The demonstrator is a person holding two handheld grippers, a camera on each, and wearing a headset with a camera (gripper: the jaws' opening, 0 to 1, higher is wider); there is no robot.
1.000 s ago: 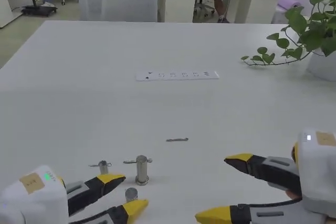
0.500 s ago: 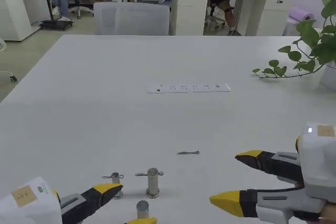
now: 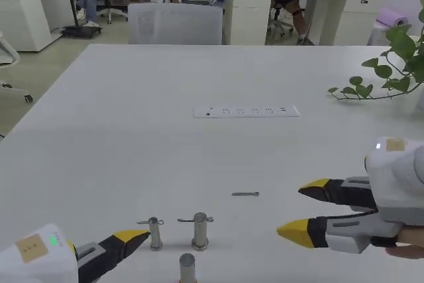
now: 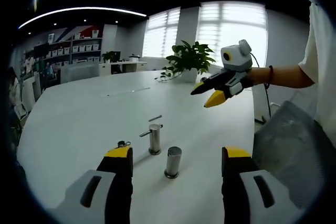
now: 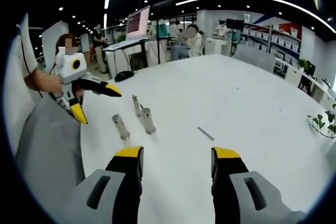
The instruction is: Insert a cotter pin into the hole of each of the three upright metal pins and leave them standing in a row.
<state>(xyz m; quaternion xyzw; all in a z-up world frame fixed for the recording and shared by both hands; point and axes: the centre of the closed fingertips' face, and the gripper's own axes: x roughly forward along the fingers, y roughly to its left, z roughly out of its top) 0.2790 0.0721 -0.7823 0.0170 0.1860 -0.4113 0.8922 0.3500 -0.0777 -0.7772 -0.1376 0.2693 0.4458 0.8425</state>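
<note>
Cotter pin point(image 3: 245, 194) lies loose, right of three upright pins by the counter's point(image 3: 278, 64) near edge. Two are already cottered; the nearest pin point(image 3: 187, 266) is bare. Right gripper point(image 3: 291, 211): fingers wide, empty, near the cotter. Left gripper point(image 5: 101, 107): wide, empty, by the bare pin. Suggest a low pinch at the loop end while the left steadies the pin. Plenty of room; power strip point(image 3: 246, 111) well apart.

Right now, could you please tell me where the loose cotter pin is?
In the head view the loose cotter pin lies flat on the table, just beyond and right of the upright metal pins, left of the right hand-held gripper.
</note>
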